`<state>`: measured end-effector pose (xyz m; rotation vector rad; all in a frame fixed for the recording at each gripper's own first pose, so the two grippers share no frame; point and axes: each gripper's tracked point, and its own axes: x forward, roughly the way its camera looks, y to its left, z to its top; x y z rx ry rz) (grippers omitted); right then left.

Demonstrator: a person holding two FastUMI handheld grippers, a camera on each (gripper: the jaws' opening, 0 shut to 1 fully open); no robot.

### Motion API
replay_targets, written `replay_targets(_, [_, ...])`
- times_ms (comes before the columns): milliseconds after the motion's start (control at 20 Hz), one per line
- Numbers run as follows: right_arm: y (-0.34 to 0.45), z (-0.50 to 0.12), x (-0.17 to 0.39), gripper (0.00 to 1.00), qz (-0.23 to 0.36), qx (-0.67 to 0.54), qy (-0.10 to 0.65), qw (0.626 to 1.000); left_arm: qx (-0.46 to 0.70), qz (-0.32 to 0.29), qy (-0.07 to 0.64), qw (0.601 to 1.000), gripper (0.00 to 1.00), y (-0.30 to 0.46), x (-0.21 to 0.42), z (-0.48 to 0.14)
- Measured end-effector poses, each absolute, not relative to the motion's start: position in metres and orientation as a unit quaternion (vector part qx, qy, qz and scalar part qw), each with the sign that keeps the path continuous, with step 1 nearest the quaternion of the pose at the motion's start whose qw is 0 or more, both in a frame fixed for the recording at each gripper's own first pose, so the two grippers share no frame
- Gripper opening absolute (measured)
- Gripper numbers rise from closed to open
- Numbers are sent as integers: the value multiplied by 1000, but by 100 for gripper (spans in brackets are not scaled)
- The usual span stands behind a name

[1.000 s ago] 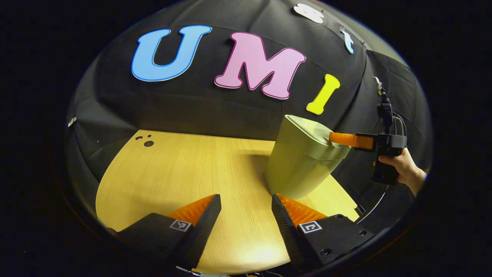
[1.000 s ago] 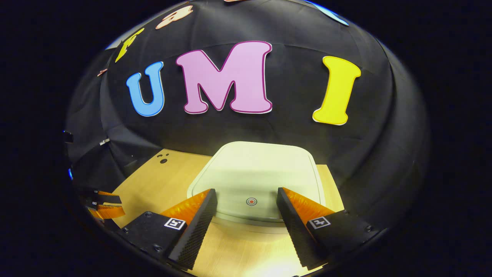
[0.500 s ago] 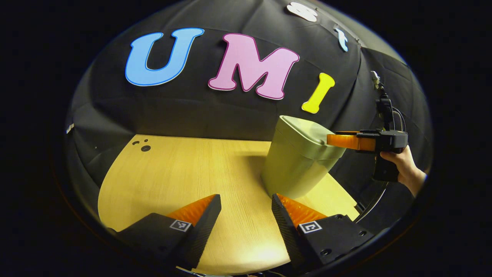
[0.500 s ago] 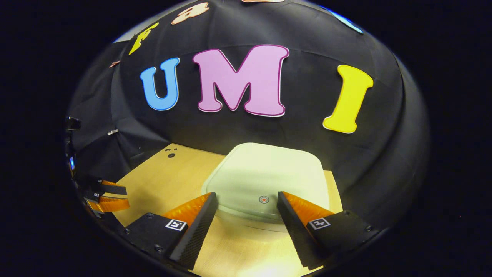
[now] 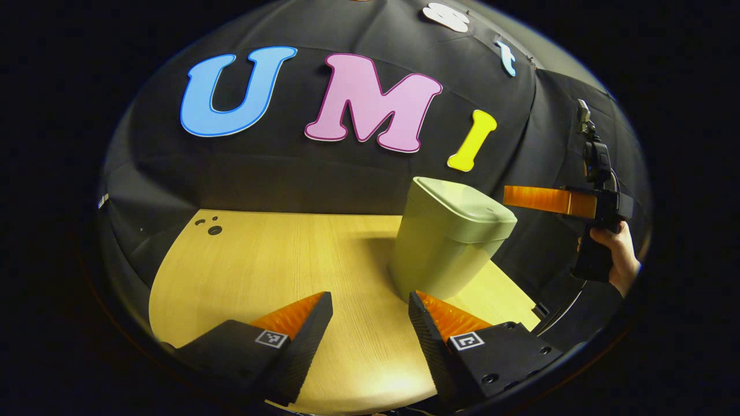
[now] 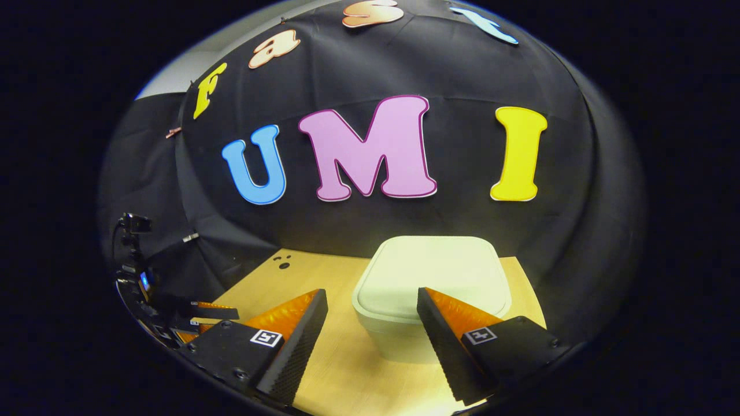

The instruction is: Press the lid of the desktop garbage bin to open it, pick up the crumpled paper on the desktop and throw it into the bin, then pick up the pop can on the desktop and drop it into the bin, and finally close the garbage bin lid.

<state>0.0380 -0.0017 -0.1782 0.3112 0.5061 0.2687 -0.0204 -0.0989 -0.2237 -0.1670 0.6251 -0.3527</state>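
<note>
The garbage bin (image 5: 448, 245) is seen standing on the bench (image 5: 277, 260), lid (image 6: 430, 276) closed. Both the left tongs (image 5: 370, 309) and right tongs (image 6: 373, 306) are held spread, nothing gripped.

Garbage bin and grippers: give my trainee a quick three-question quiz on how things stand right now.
1. True or false: the lid of the garbage bin is down flat.
2. In the left gripper view, where is the right gripper relative to the bin? A) pressing on the lid B) off to the side, level with the top, apart from it C) resting on the table
3. Fill in: the left gripper hovers over the table with its fingers ____.

Key: 1 true; 2 B; 3 open, with nothing between them.
</note>
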Motion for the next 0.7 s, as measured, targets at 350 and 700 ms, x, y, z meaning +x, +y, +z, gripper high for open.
replay_targets(350, [-7, -160, 11, 98, 125, 164, 227, 952, -87, -176, 288, 937, 86, -104, -12, -206])
replay_targets(700, [-1, -185, -19, 98, 116, 160, 249, 948, -88, -169, 258, 947, 86, -104, 8, -181])
